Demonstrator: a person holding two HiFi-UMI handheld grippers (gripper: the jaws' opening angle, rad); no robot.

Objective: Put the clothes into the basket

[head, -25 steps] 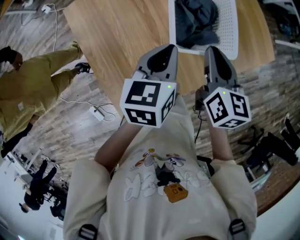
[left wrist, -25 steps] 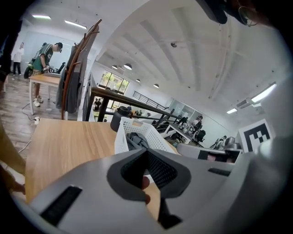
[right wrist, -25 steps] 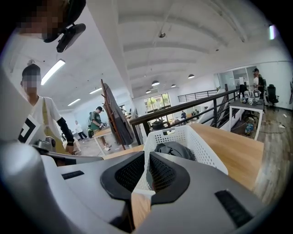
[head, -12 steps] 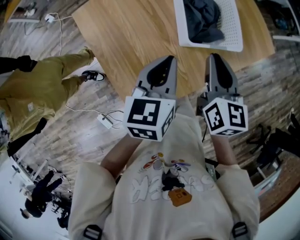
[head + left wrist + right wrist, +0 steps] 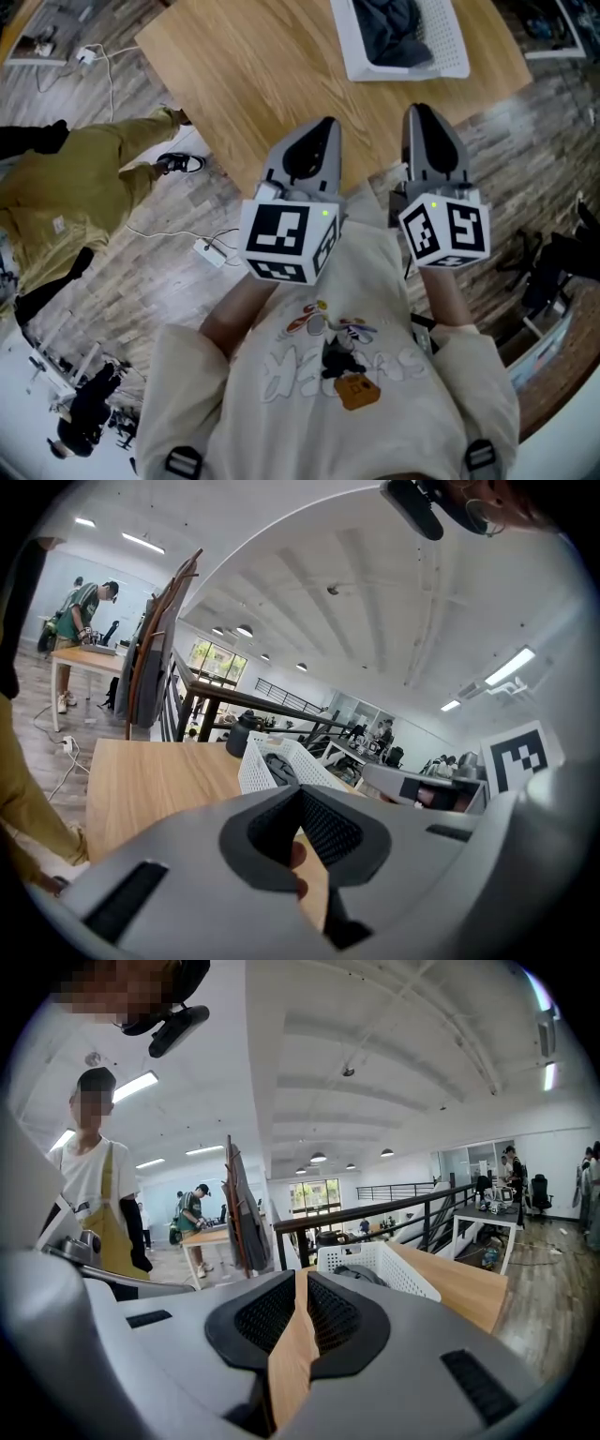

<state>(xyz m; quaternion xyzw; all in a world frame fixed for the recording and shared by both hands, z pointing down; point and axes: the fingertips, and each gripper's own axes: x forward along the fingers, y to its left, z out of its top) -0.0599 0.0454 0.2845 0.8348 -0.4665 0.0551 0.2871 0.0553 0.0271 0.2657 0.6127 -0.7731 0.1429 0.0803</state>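
Note:
A white perforated basket [image 5: 450, 37] stands at the far side of the wooden table [image 5: 262, 84] with dark clothes [image 5: 384, 23] lying in it. Both grippers hover side by side over the table's near edge, close to the person's chest, and point toward the basket. My left gripper [image 5: 323, 122] is shut and holds nothing; in the left gripper view its tips [image 5: 302, 789] meet. The jaws of my right gripper [image 5: 419, 108] stand a narrow slit apart, and only table wood shows through it in the right gripper view [image 5: 302, 1274]. The basket [image 5: 375, 1260] and the clothes [image 5: 352, 1277] lie ahead.
A person in mustard clothing [image 5: 66, 197] stands on the floor at the left, near cables and a power adapter [image 5: 208, 251]. Dark equipment [image 5: 562, 262] sits at the right. A chair with a jacket hung on it [image 5: 155, 658] stands beyond the table, beside a black railing [image 5: 394, 1208].
Both grippers have drawn back together from the basket, which now sits nearer the top edge of the head view. Neither gripper's jaws have changed.

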